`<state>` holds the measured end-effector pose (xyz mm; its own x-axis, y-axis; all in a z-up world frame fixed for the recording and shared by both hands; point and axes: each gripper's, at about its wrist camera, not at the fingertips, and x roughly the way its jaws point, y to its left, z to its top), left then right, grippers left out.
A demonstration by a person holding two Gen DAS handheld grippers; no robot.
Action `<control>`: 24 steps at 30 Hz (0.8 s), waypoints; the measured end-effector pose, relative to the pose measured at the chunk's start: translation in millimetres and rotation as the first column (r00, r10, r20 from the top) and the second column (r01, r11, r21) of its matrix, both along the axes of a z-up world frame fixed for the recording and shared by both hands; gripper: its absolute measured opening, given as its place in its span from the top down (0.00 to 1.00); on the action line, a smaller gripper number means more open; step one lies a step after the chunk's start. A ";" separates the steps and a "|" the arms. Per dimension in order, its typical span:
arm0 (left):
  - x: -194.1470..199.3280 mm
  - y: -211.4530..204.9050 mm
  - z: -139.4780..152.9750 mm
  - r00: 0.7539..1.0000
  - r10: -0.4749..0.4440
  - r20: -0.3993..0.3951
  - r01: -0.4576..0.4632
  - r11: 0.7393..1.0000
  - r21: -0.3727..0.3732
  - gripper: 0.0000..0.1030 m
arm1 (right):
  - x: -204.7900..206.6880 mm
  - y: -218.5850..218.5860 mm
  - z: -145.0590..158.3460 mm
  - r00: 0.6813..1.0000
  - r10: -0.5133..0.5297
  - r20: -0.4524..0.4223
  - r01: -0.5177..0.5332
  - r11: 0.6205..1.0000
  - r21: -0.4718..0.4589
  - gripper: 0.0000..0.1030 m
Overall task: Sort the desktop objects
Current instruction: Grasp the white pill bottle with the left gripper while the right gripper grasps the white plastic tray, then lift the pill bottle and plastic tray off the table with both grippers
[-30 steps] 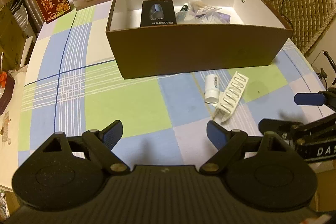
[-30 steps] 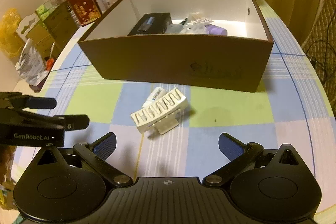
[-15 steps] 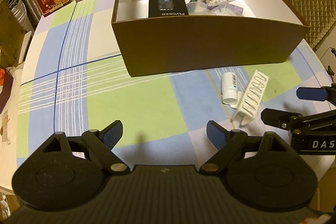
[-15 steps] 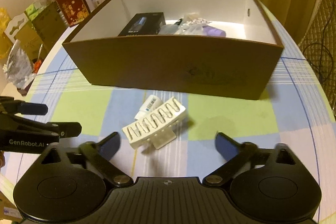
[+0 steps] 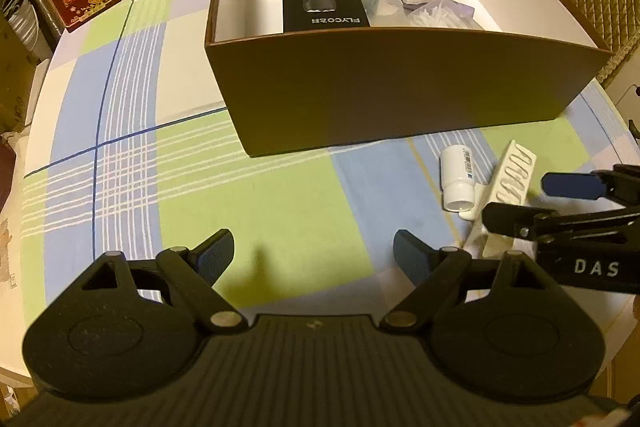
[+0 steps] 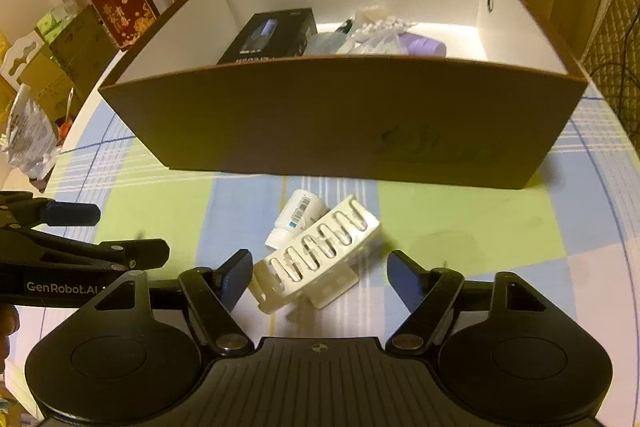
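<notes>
My right gripper (image 6: 320,277) had just been closing, its jaws at a middling gap on either side of the white slotted holder (image 6: 320,251), pads not yet pressing. The holder lay tilted against a small white bottle (image 6: 296,215) in front of the brown box (image 6: 340,115). I judged squaring up across its narrow body best. My left gripper (image 5: 314,253) hung wide, empty.
</notes>
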<state>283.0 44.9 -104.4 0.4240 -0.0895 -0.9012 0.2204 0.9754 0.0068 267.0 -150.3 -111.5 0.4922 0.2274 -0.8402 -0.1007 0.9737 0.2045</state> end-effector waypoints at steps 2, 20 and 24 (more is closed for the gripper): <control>2.8 0.1 -1.5 1.000 -0.007 -0.006 0.007 1.000 -0.008 0.19 | 2.5 0.6 -3.5 1.000 0.003 -0.013 -0.003 1.000 0.015 0.36; 22.2 -21.7 -7.3 0.995 -0.099 -0.023 0.098 0.995 -0.033 0.19 | 6.8 -55.3 -12.8 0.995 -0.091 -0.047 0.086 0.992 -0.097 0.75; 23.4 -32.1 -7.5 0.990 -0.137 -0.016 0.136 0.990 -0.047 0.19 | 2.4 -75.6 -11.2 0.989 -0.140 -0.044 0.135 0.985 -0.104 0.75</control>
<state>306.4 12.8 -111.9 0.3874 -0.1864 -0.9029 0.3511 0.9354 -0.0425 269.4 -225.9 -122.6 0.4692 0.0740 -0.8800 0.0432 0.9934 0.1066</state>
